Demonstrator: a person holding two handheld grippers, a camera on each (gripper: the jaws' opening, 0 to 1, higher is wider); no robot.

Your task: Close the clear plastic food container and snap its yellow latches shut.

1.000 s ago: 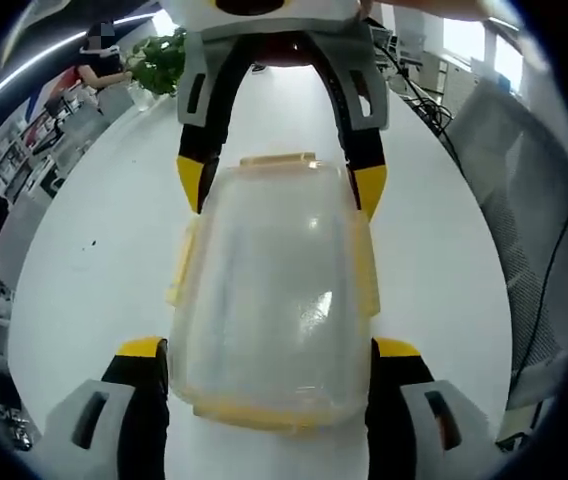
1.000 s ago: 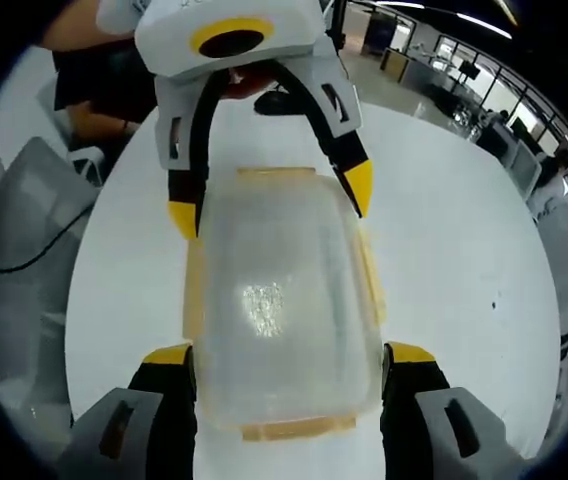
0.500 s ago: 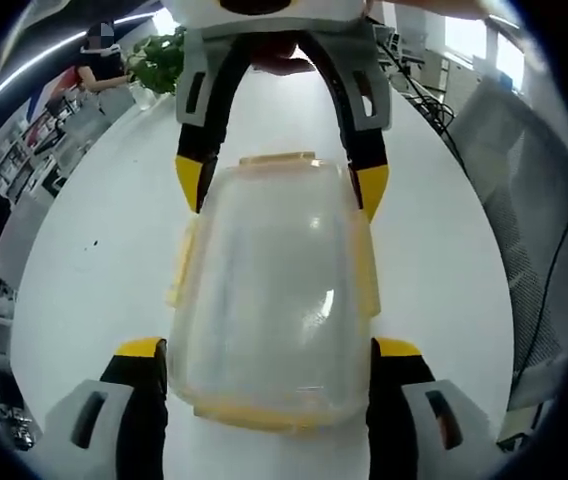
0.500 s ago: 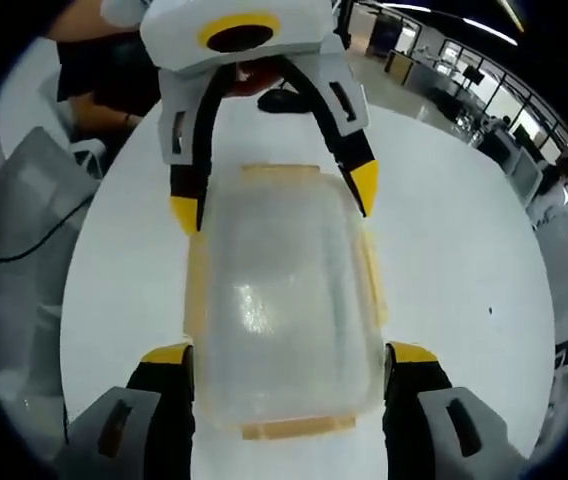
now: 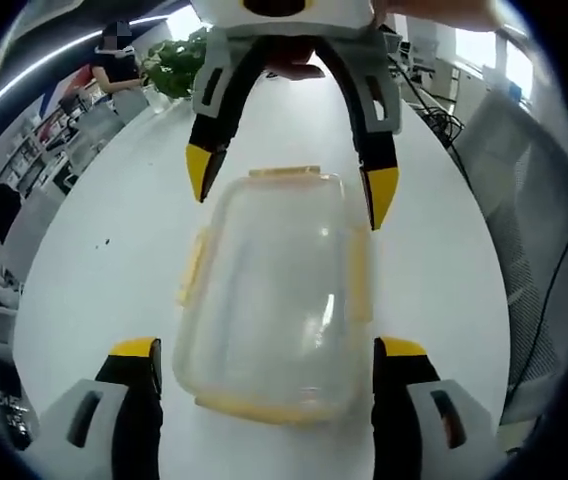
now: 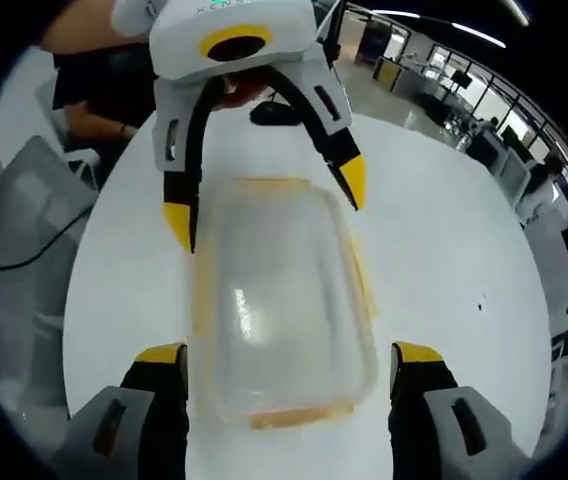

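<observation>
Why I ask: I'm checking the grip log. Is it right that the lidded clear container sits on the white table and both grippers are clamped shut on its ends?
Not quite. The clear container sits lidded on the white table, but both grippers stand open: the left gripper and right gripper straddle its ends with their jaws wide, as the left gripper view shows.

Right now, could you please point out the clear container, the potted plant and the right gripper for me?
clear container (image 5: pixel 274 300): left gripper view, middle of its transparent lid.
potted plant (image 5: pixel 176 62): left gripper view, its green leaves.
right gripper (image 6: pixel 290 375): right gripper view, midway between its yellow fingertips.
</observation>
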